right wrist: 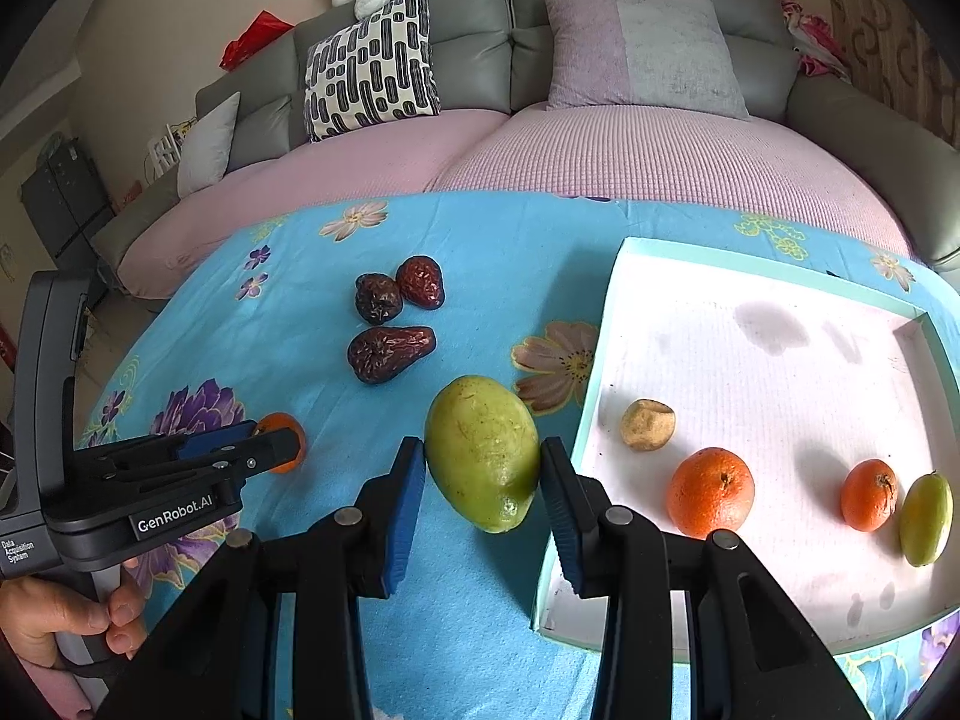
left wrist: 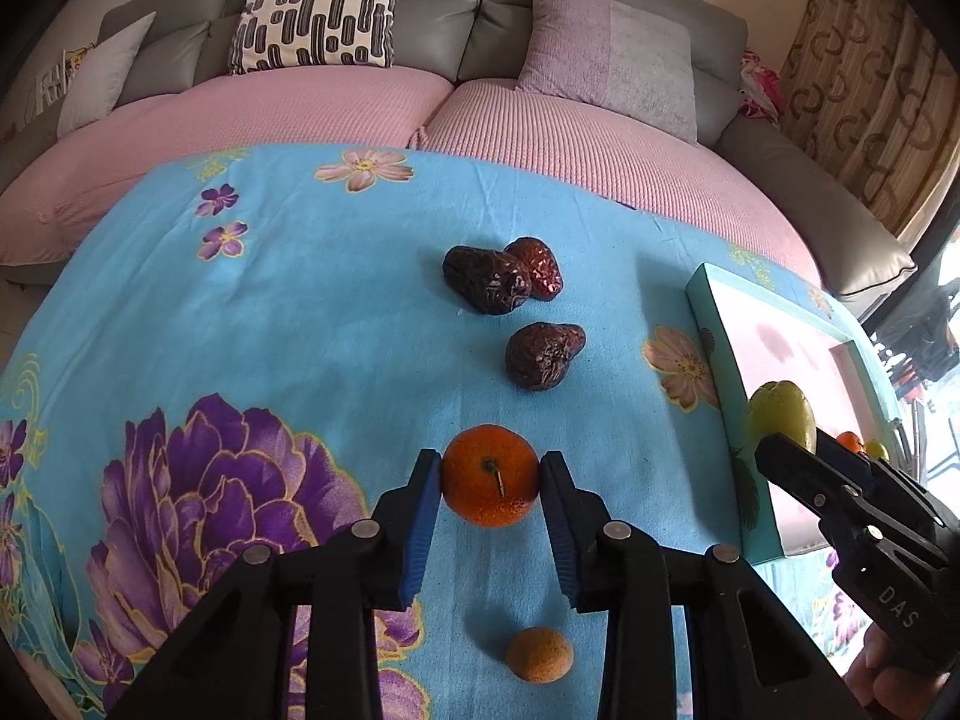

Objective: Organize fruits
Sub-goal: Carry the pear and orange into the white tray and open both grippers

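Observation:
My left gripper (left wrist: 491, 471) is shut on a small orange (left wrist: 490, 476) just above the blue flowered cloth; it shows in the right wrist view too (right wrist: 282, 443). My right gripper (right wrist: 483, 459) is shut on a green mango-like fruit (right wrist: 483, 453), held beside the left edge of the white tray (right wrist: 600, 312). Three dark red dates (left wrist: 500, 279) (left wrist: 542, 355) lie on the cloth beyond the left gripper. A small tan fruit (left wrist: 537, 655) lies under the left gripper. In the tray lie a tan fruit (right wrist: 647, 424), two oranges (right wrist: 711, 492) (right wrist: 868, 495) and a green fruit (right wrist: 926, 519).
The table is covered by a blue flowered cloth (left wrist: 300, 312). A grey sofa with pink covers (right wrist: 600, 156) and cushions runs along the far side. The tray has a teal rim and sits at the table's right.

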Demonstrator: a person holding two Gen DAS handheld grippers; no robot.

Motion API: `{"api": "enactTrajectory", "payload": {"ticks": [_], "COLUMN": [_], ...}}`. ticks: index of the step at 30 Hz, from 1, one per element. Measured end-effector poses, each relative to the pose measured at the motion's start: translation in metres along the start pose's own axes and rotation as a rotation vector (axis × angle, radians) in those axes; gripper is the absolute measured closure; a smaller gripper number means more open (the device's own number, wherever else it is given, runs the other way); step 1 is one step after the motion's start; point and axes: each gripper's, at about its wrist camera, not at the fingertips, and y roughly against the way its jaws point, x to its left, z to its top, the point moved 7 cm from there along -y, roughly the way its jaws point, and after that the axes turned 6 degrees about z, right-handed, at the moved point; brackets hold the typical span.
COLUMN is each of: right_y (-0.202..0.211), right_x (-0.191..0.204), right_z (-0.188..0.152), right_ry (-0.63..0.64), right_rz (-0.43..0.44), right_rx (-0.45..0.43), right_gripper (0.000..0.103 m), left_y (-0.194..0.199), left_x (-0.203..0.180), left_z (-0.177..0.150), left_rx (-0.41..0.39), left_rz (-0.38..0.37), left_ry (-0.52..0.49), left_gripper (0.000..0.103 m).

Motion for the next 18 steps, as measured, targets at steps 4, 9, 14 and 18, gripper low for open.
{"api": "enactTrajectory", "payload": {"ticks": [4, 9, 14, 18], "right_y": [0.008, 0.027, 0.05, 0.07], "right_x": [-0.004, -0.021, -0.058, -0.092], "right_z": [0.004, 0.01, 0.011, 0.006], "right_ry": [-0.008, -0.044, -0.112, -0.178], "right_rz": [-0.009, -0.043, -0.123, -0.191], "right_rx": [-0.027, -0.077, -0.119, -0.143], "right_gripper": [0.062, 0.062, 0.062, 0.062], "left_y": [0.02, 0.031, 0.039, 0.043], "left_x": [-0.014, -0.042, -0.076, -0.109], "left_z": [0.009, 0.012, 0.011, 0.008], "left_rx": [-0.057, -0.079, -0.096, -0.101], "left_rz": [-0.027, -0.082, -0.128, -0.169], "left_ry": [-0.021, -0.07, -0.14, -0.21], "left_gripper": [0.067, 0.067, 0.067, 0.067]}}
